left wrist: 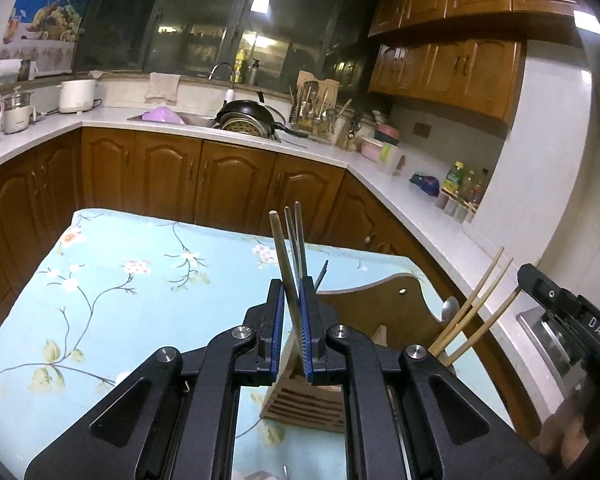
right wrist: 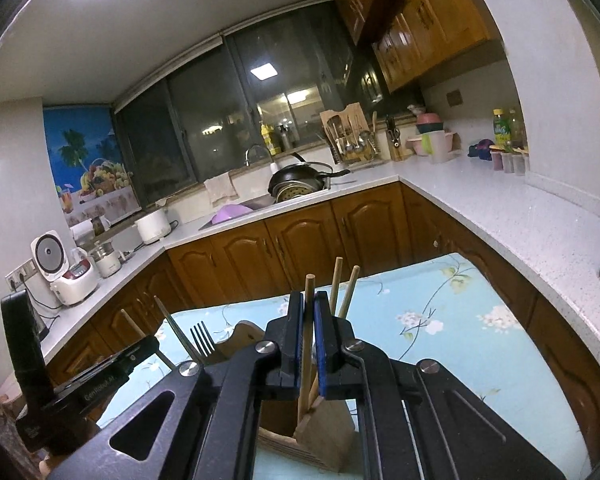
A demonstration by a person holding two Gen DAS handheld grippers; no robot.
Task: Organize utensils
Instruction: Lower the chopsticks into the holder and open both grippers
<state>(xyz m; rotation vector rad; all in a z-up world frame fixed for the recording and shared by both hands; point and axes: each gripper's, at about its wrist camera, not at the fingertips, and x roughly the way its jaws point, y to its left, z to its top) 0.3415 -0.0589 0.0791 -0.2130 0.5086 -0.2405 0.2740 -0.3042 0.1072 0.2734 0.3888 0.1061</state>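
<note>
Both grippers hang over the wooden holder [left wrist: 376,312], the left gripper [left wrist: 293,304] clamped on metal chopsticks [left wrist: 296,240], the right gripper [right wrist: 309,320] clamped on a wooden chopstick [right wrist: 309,300]

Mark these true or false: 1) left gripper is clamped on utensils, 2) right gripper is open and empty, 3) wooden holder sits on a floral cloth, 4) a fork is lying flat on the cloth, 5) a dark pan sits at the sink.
1. True. The left gripper is shut on a few thin utensils.
2. False. The right gripper is shut on a wooden chopstick.
3. True. The wooden holder stands on the floral tablecloth.
4. False. The fork stands tines up at the holder.
5. True. The dark pan rests at the sink.
</note>
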